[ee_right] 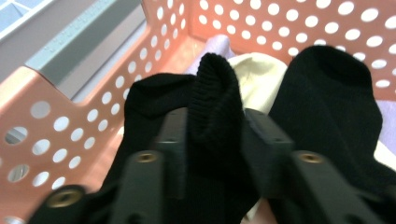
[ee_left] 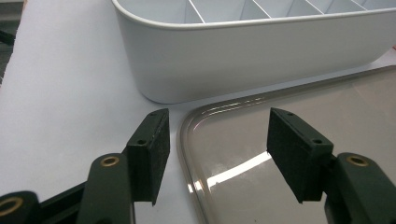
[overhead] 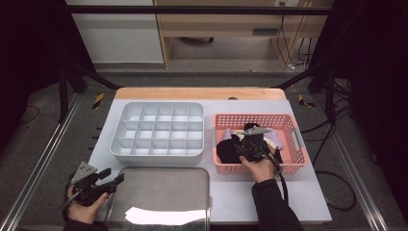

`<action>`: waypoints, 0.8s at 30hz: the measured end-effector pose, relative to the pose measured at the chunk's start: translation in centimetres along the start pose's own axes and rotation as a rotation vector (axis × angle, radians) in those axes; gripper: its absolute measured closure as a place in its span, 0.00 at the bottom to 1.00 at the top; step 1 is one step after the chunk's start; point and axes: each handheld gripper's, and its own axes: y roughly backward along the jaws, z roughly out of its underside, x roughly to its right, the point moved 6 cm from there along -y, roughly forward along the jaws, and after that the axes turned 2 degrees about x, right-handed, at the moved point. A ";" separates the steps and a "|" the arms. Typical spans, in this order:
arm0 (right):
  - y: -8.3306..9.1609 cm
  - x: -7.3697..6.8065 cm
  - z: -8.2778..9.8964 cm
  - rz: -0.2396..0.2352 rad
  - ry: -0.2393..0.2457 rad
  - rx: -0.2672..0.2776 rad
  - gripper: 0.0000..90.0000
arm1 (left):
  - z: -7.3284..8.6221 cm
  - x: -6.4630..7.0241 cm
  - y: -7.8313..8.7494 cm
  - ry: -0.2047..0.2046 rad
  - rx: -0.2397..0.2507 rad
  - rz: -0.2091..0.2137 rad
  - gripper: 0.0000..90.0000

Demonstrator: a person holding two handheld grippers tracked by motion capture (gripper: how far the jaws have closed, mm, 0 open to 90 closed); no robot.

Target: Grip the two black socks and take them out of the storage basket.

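- Pink perforated plastic basket (overhead: 287,121), at the table's right, holds the socks.
- Black ribbed knit sock (ee_right: 215,100) bunches into a raised fold there; no label readable.
- Right gripper (ee_right: 215,135) pinches that fold.
- Left gripper (ee_left: 217,151) is spread, empty.

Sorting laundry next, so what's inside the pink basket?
The pink basket holds black socks, a cream piece and lilac fabric. The right gripper pinches one black sock; anything beneath stays covered.

This looks like a lab recording bay: a white-topped table (overhead: 298,202) stands inside a black metal frame (overhead: 192,9), loose cables (overhead: 293,53) trail over grey carpet, black curtains hang at both sides.
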 end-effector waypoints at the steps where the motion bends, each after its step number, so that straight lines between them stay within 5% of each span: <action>1: 0.0 0.0 0.0 0.001 -0.003 -0.010 0.80 | 0.0 0.0 0.0 0.000 0.002 -0.001 0.43; 7: 0.5 0.3 -0.2 -0.018 -0.032 0.007 0.92 | 0.0 0.0 0.0 0.000 0.003 0.001 0.43; 24: 6.1 1.5 -4.5 -0.110 -0.107 0.263 0.94 | -0.1 0.4 0.0 -0.006 -0.007 0.008 0.43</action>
